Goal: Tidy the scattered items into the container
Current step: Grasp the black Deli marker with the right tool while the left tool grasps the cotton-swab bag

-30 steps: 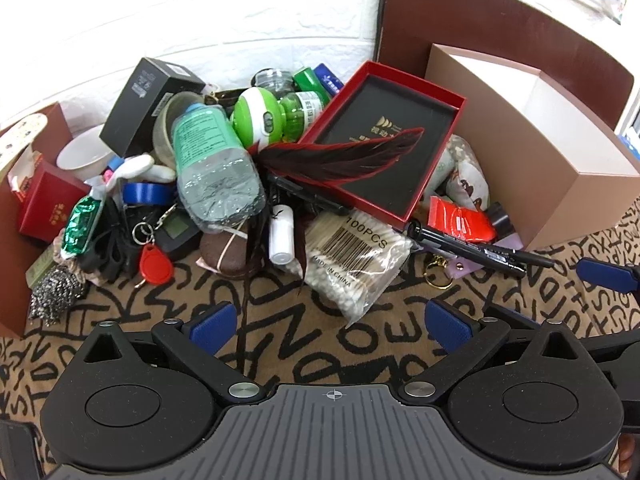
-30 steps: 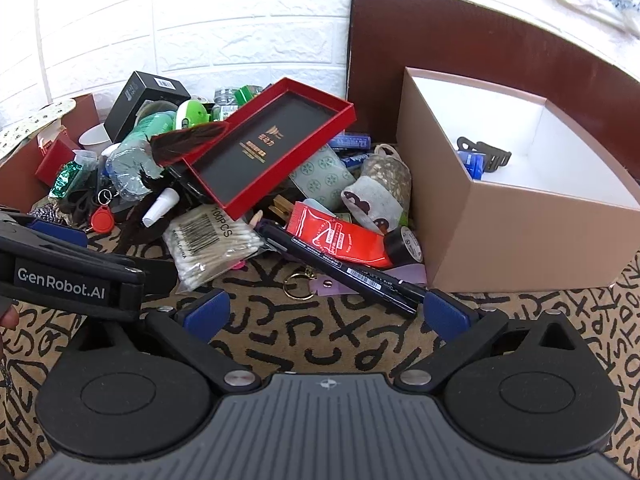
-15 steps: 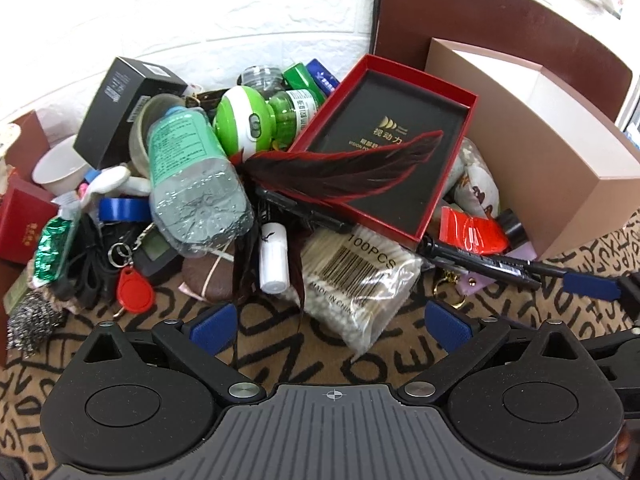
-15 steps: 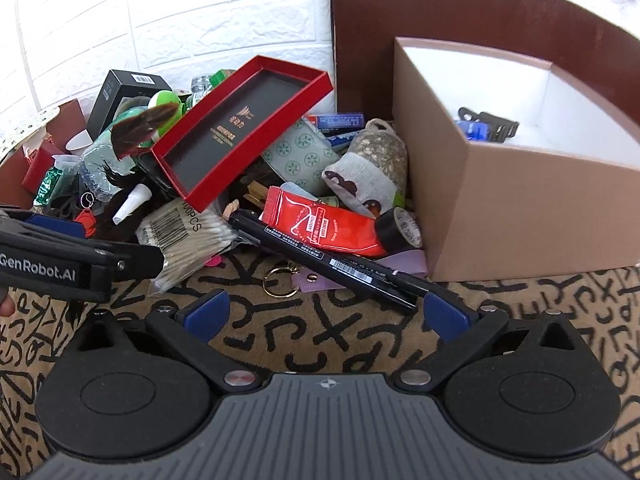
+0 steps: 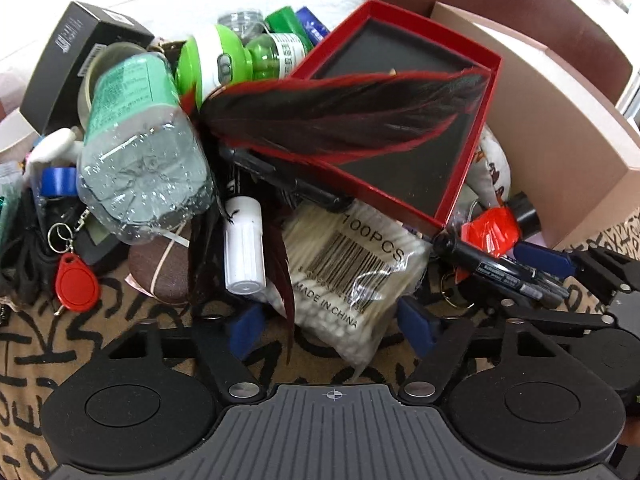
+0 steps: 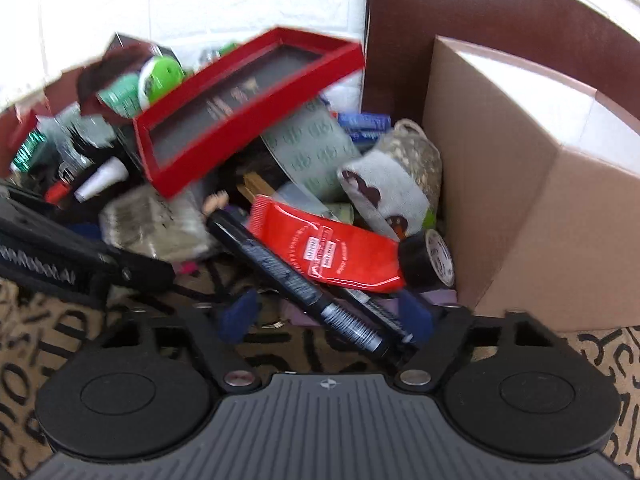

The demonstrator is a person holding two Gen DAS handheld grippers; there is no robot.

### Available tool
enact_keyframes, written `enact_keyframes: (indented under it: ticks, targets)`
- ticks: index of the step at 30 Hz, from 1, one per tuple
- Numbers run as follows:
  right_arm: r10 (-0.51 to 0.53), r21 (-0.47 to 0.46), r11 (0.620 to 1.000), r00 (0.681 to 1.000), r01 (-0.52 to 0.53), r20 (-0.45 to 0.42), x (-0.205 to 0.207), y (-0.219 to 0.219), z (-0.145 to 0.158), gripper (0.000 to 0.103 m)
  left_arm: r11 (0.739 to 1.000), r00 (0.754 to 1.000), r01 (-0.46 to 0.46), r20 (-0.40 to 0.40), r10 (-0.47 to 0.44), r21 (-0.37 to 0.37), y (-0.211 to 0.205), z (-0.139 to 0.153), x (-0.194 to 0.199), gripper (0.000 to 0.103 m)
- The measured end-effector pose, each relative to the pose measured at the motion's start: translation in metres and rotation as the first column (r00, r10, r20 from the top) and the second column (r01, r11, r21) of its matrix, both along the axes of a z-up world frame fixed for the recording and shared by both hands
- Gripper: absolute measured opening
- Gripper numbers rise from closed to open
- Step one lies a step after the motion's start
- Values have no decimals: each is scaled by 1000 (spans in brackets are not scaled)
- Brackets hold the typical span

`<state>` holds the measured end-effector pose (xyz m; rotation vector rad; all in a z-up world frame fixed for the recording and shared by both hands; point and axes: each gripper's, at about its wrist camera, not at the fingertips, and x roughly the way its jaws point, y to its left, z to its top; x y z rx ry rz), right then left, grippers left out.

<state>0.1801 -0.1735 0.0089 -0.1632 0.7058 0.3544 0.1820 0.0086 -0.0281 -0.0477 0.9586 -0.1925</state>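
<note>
Blue pads of my left claw (image 5: pixel 334 322) stand wide apart, nothing gripped; the bag of cotton swabs (image 5: pixel 352 276) lies between and just ahead of them. My right claw (image 6: pixel 326 314) is likewise wide open, with 2 black markers (image 6: pixel 304 280) running diagonally through the gap between its pads; whether a pad touches them I cannot tell. That view is motion-blurred.

Clutter is heaped on the patterned cloth of the surface (image 5: pixel 36 344), toward its far edge against the white wall. A red tray (image 5: pixel 416 120) is propped tilted on the heap, and a dark red-edged feather (image 5: pixel 352 112) lies across it. Left of the tray: a clear plastic bottle (image 5: pixel 140 152) on its side, a green-and-white bottle (image 5: pixel 224 60), a black box (image 5: pixel 76 56). A white tube (image 5: pixel 244 248) sits just beside the swabs; a red key fob (image 5: pixel 76 282) rests on the cloth further left.

Container: the tan cardboard box (image 6: pixel 552 184) stands at the right of the pile. A red sachet (image 6: pixel 328 252) and a black tape roll (image 6: pixel 428 260) lie just beside its near wall.
</note>
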Motion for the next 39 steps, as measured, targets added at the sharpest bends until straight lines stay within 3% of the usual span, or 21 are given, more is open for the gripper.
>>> enact_keyframes:
  ticks: [1, 2, 4, 6, 8, 11, 16, 19, 23, 25, 32, 39]
  targets:
    - [10, 9, 1000, 1000, -10, -3, -2, -2, 1, 63, 1000, 1000, 10, 6, -10, 9, -2, 1, -2, 58]
    - [24, 24, 999, 1000, -24, -13, -4, -3, 3, 53, 1000, 1000, 13, 4, -13, 17, -3, 2, -3, 53]
    - [48, 36, 998, 998, -47, -34, -11, -3, 5, 47, 1000, 1000, 10, -4, -10, 16, -4, 4, -7, 48]
    - [73, 52, 996, 995, -70, -65, -17, -1, 8, 32, 1000, 1000, 2, -9, -2, 0, -4, 5, -13, 45]
    - [105, 114, 989, 988, -92, -111, -25, -3, 10, 24, 1000, 1000, 1, -11, -1, -8, -5, 6, -21, 43]
    - [156, 216, 969, 973, -117, -169, -41, -1, 11, 20, 1000, 1000, 8, -13, -8, -14, -6, 8, -38, 42]
    - [192, 235, 961, 963, -145, -190, -68, 10, 11, 17, 1000, 999, 21, -26, -21, -2, 0, 7, -77, 43]
    - [188, 236, 962, 962, -139, -196, -87, 6, 13, 17, 1000, 999, 24, -45, -24, -10, 5, 7, -94, 45]
    - [172, 243, 963, 963, -120, -207, -105, 1, 14, 19, 999, 999, 33, -32, -33, 8, 9, 11, -111, 73]
    - [152, 230, 968, 968, -105, -198, -113, -1, 15, 20, 999, 1000, 28, -12, -28, 18, 9, 15, -114, 79]
    - [124, 187, 978, 975, -89, -185, -128, -9, 20, 21, 1000, 1000, 13, 15, -13, 16, 14, 24, -117, 93]
    - [102, 141, 987, 978, -77, -181, -131, -8, 17, 21, 1000, 1000, 25, 3, -25, 20, 11, 17, -90, 94]
